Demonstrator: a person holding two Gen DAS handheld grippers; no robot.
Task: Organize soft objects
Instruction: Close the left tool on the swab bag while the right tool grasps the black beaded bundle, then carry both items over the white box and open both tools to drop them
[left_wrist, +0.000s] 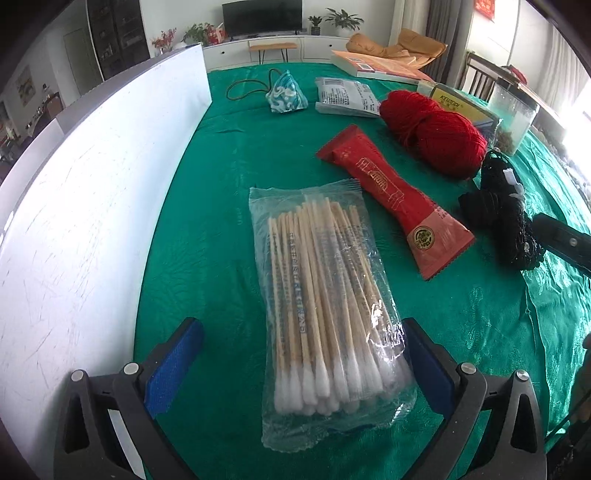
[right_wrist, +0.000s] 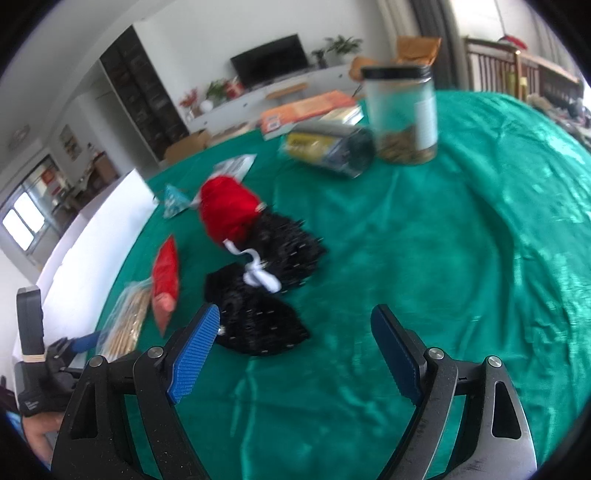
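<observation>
The left hand-held gripper (left_wrist: 303, 369) is wide open, and the bag of cotton swabs (left_wrist: 325, 310) lies flat on the green table (left_wrist: 207, 229) right between its blue pads (left_wrist: 173, 365), not squeezed yet. A red packet (left_wrist: 395, 199) sits just beside the bag at about two o'clock, with red yarn (left_wrist: 436, 133) farther out that way. The right hand-held gripper (right_wrist: 295, 350) is open too and holds nothing; black lacy cloth (right_wrist: 258, 325) lies near its left pad, at about eleven o'clock. I think the shiny bag could slip or crinkle out when squeezed, because plastic is slick. The pad might also bump the red packet.
</observation>
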